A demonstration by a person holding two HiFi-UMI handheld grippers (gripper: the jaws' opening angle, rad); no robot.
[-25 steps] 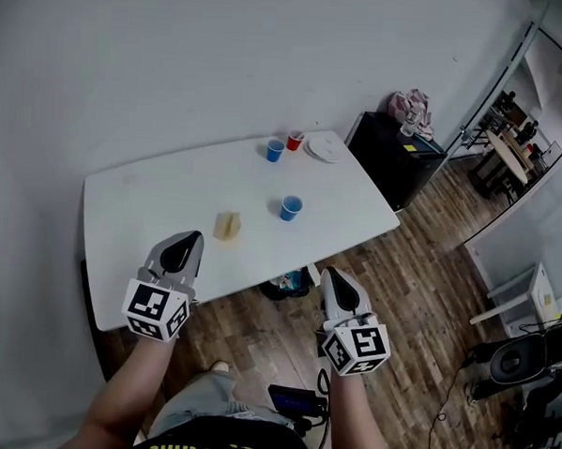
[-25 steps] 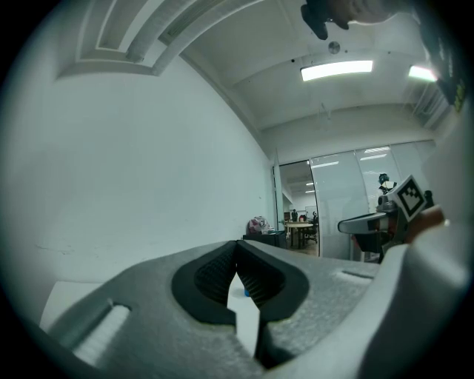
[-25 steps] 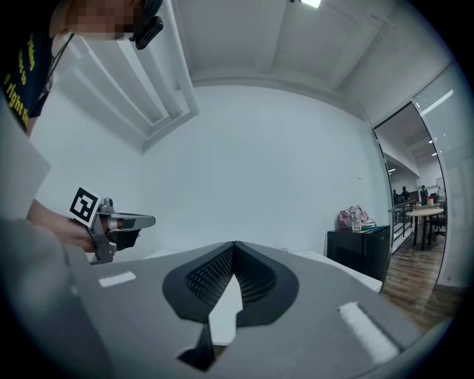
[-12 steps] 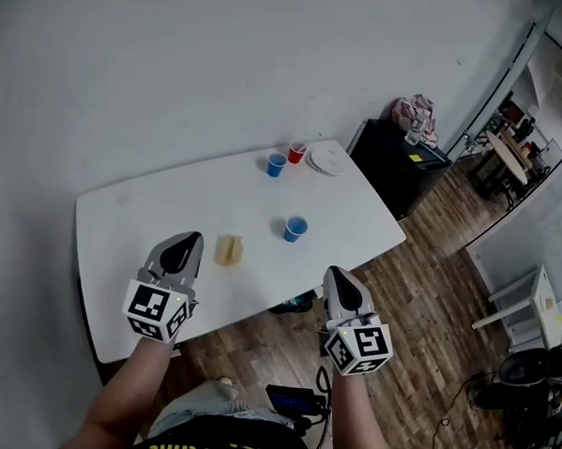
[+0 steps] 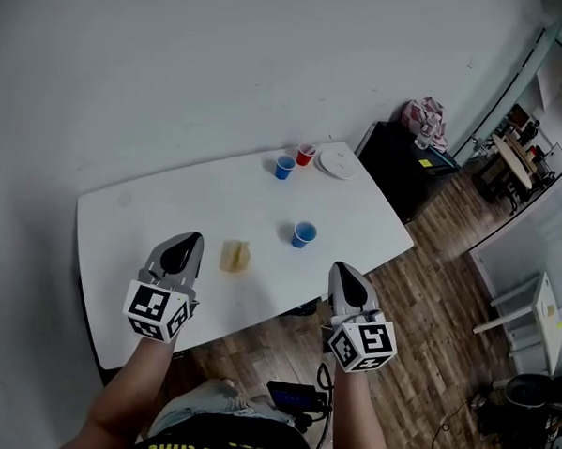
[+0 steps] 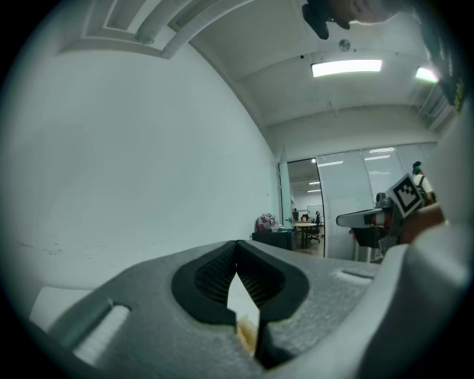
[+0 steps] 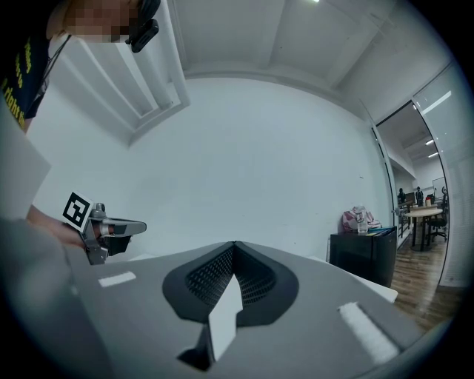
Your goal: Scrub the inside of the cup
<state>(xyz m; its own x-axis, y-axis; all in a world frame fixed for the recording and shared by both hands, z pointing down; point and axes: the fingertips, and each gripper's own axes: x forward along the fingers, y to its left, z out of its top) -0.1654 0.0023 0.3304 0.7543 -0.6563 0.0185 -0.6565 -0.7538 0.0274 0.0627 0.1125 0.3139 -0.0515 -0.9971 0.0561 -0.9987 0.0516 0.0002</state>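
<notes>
While both forearms (image 5: 126, 394) reach forward side by side, grey left gripper (image 5: 184, 246) and grey right gripper (image 5: 345, 279) point level toward the white rectangular table (image 5: 140, 230), claws pressed together, empty.

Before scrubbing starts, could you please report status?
Left claw, right claw shut, empty. Nearest blue plastic cup upright on white table, untouched. Nothing in the way.

Grippers: two, left gripper (image 5: 181, 251) and right gripper (image 5: 344, 277).
Blue cups: two, near blue cup (image 5: 304, 234) ahead of the right gripper, far blue cup (image 5: 284, 166) well beyond it.
Red cup (image 5: 305, 155): one, just beside the far blue cup.
Plate (image 5: 338, 161): one, far ahead of the right gripper.
Sponge (image 5: 234, 256): one, near the left gripper.
Table (image 5: 150, 221): one.
</notes>
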